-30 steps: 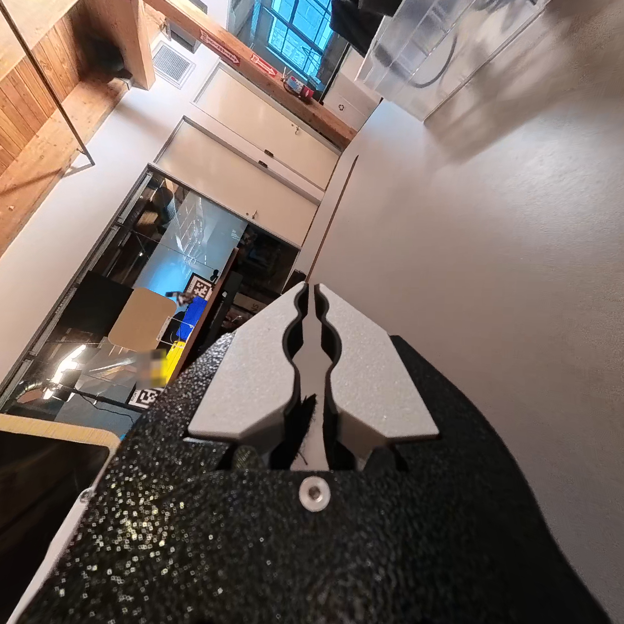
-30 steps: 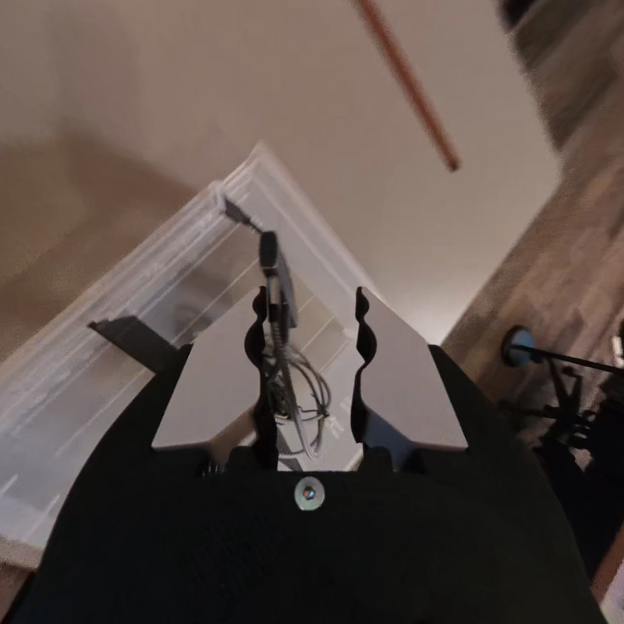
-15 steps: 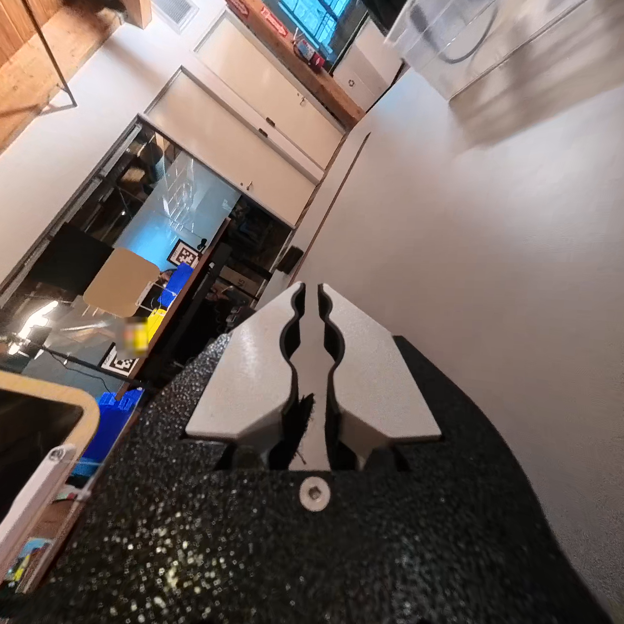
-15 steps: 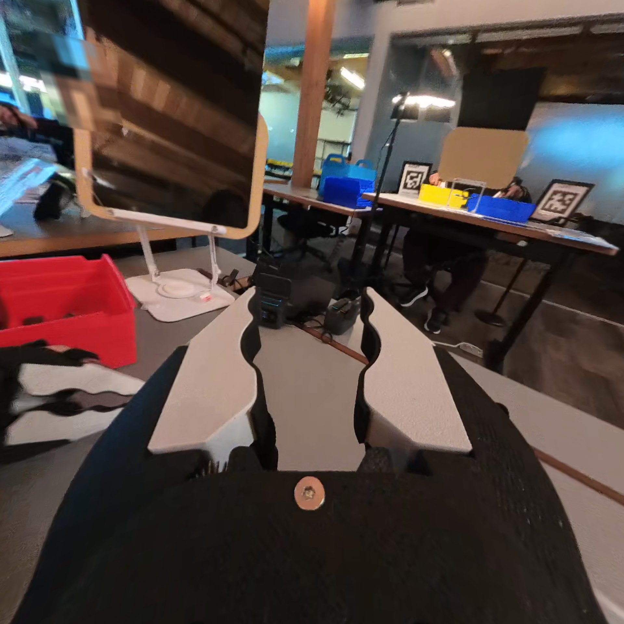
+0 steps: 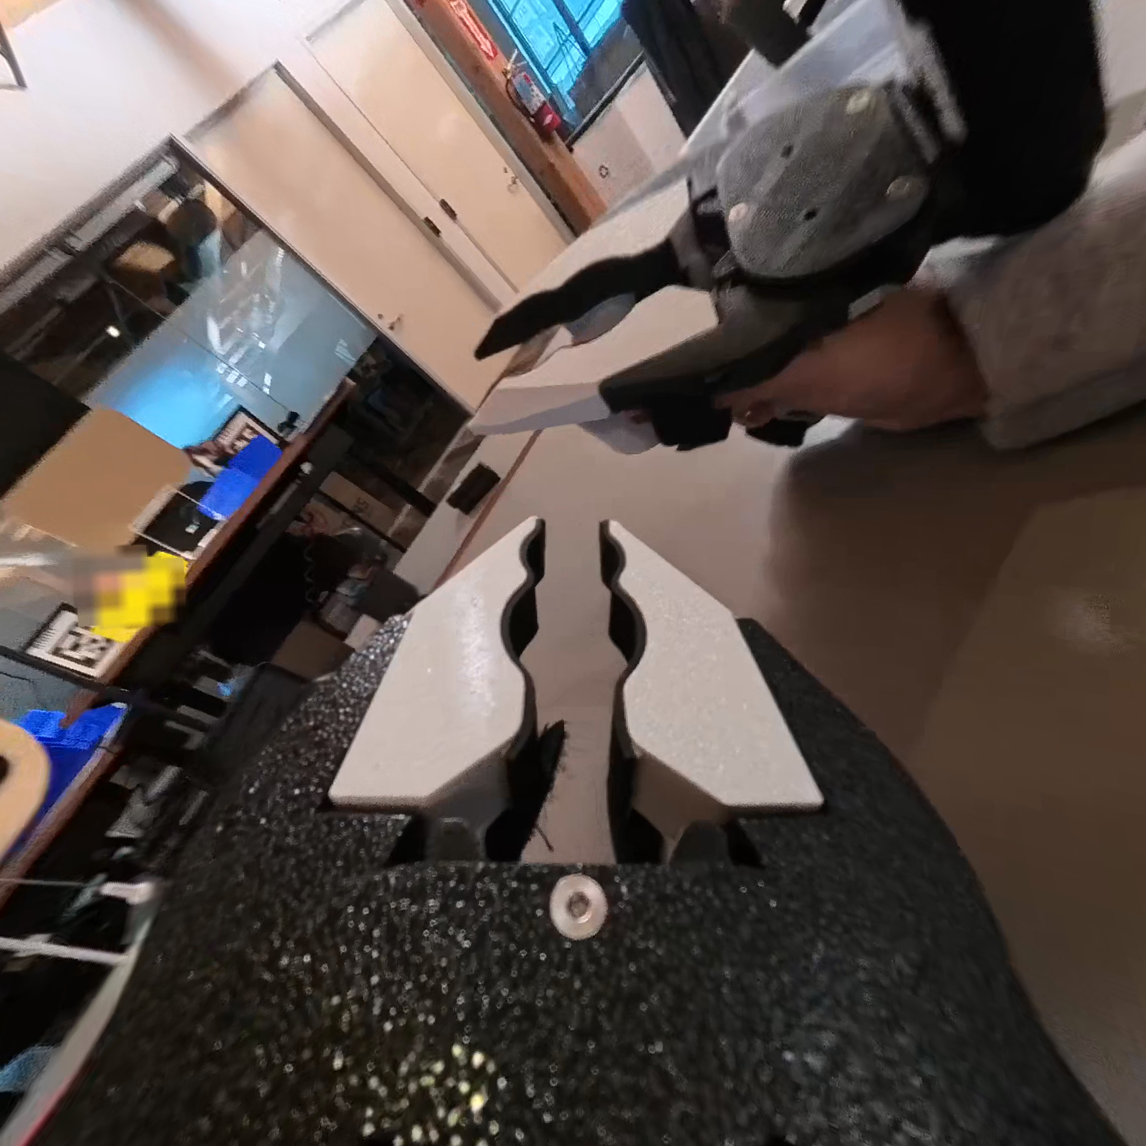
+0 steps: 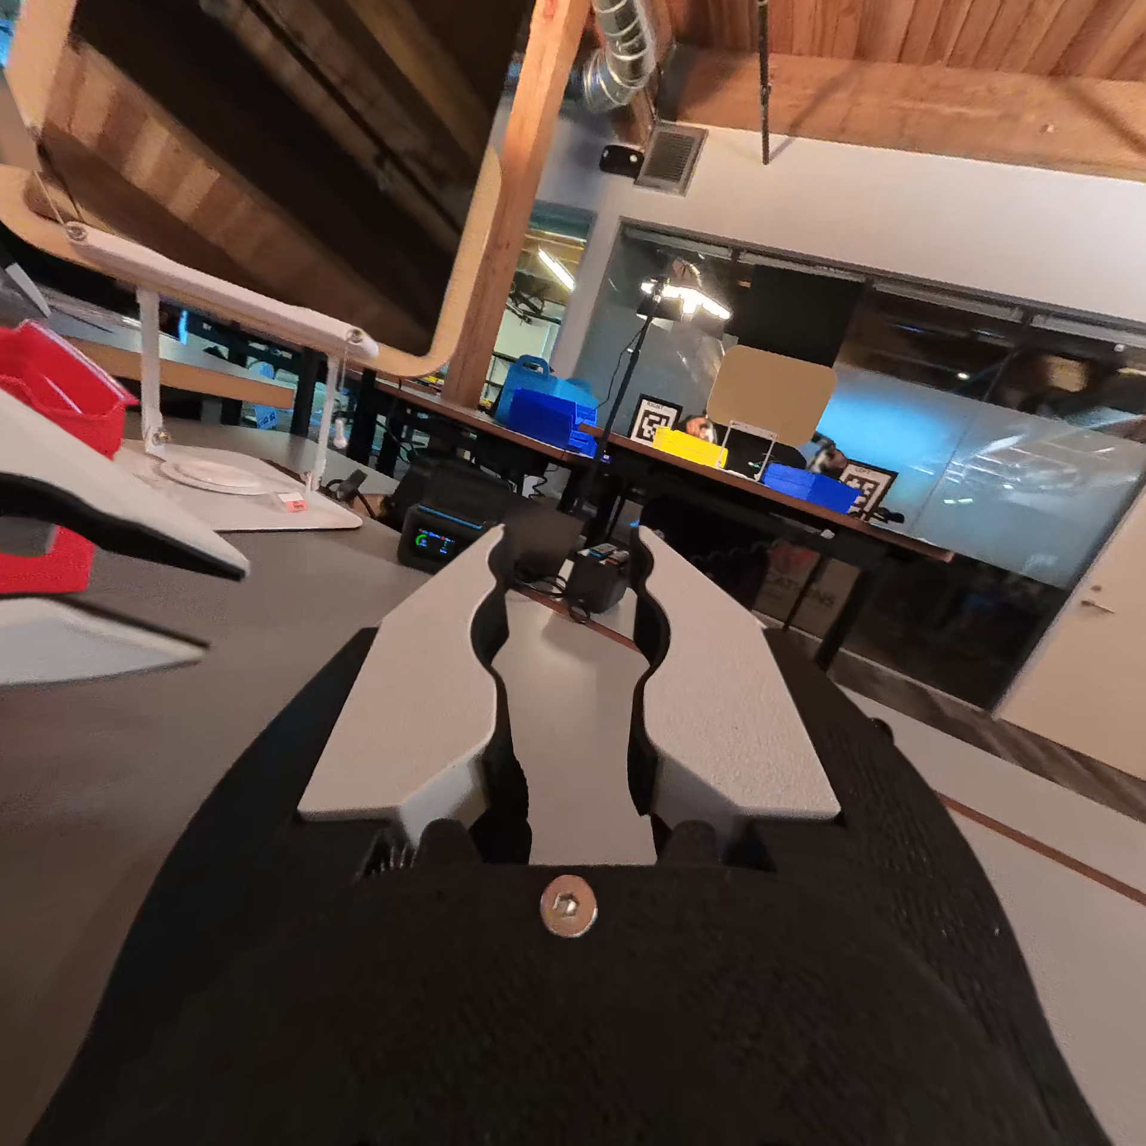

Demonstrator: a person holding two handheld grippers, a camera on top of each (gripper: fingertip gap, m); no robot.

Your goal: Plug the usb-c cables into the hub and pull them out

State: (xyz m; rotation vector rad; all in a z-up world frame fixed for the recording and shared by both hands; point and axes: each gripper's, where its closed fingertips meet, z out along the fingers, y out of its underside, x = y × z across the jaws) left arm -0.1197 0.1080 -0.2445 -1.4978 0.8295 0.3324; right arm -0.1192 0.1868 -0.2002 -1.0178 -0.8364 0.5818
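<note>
No USB-C cable or hub shows in either view. My left gripper (image 5: 570,533) hovers over the grey table (image 5: 868,620), its jaws a small gap apart with nothing between them. My right gripper (image 6: 570,536) is open and empty, pointing level across the table toward its far edge. It also shows in the left wrist view (image 5: 487,387), held in a person's hand (image 5: 868,366) at the upper right, jaws apart and bare. The left gripper's fingers (image 6: 124,527) reach in at the left edge of the right wrist view.
A red bin (image 6: 56,397) and a framed panel on a white stand (image 6: 248,490) stand at the left. A black device with a lit screen (image 6: 434,539) and a small black box (image 6: 595,583) sit at the table's far edge. A clear bin (image 5: 725,105) is behind the right gripper.
My left jaws parted from shut to a small gap. My right gripper swung away from the clear bin with the cables to level over the table, narrowed its jaws, and came into the left view.
</note>
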